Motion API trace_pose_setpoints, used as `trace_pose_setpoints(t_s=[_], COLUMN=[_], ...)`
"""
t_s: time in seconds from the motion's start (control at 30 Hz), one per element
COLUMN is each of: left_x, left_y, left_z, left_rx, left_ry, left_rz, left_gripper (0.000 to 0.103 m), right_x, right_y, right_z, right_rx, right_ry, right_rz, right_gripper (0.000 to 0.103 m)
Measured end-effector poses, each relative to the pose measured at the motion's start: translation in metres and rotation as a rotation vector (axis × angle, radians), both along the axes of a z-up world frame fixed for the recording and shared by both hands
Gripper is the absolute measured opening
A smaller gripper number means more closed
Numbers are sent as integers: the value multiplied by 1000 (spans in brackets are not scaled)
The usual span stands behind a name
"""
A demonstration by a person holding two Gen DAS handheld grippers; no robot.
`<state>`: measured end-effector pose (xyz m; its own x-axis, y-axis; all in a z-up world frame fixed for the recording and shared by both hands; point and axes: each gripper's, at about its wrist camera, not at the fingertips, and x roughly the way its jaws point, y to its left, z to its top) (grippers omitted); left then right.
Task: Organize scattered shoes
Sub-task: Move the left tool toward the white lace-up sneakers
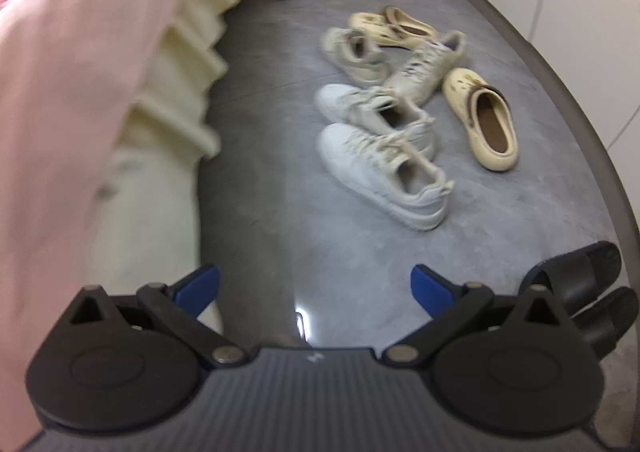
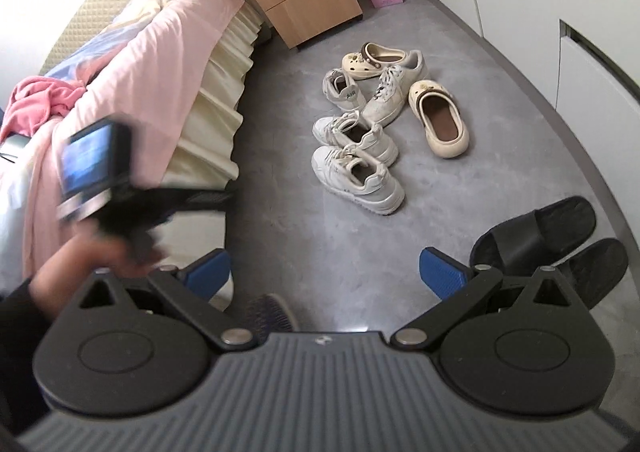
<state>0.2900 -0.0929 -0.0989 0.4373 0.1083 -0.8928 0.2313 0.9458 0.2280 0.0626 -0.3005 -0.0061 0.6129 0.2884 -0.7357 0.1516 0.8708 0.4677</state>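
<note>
Both my left gripper [image 1: 315, 284] and right gripper [image 2: 325, 266] hang wide open, empty; next I reach for the nearest white lace-up sneaker [image 2: 357, 180].

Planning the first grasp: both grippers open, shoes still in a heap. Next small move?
Probably bring the right gripper forward and down toward the nearest white sneaker. Both grippers hold nothing, that sneaker lies closest in the pile with its heel collar facing the camera, and the grey floor between is bare.
</note>
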Motion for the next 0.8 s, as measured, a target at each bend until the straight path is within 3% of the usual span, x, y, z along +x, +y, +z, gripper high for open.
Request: trace_pose_setpoints(t_s=[0.23,0.43,0.57,0.8], left_x=[85,133,154,184], left_y=[-38,-40,-34,-41], left_z=[-101,-180,-205,-232], left_rx=[64,114,153,167], left_ry=[8,13,17,-7], left_rz=[-178,-287,-360,-440], left_gripper=[102,102,102,103], right_x=[26,64,89,139], right_y=[15,0,-14,-18], right_z=[-40,-84,-110,-115], right_rx=[64,48,40,45], right_ry=[172,327,415,371], right_rz=[-6,-22,-74,-100], right_gripper=[103,103,103,103])
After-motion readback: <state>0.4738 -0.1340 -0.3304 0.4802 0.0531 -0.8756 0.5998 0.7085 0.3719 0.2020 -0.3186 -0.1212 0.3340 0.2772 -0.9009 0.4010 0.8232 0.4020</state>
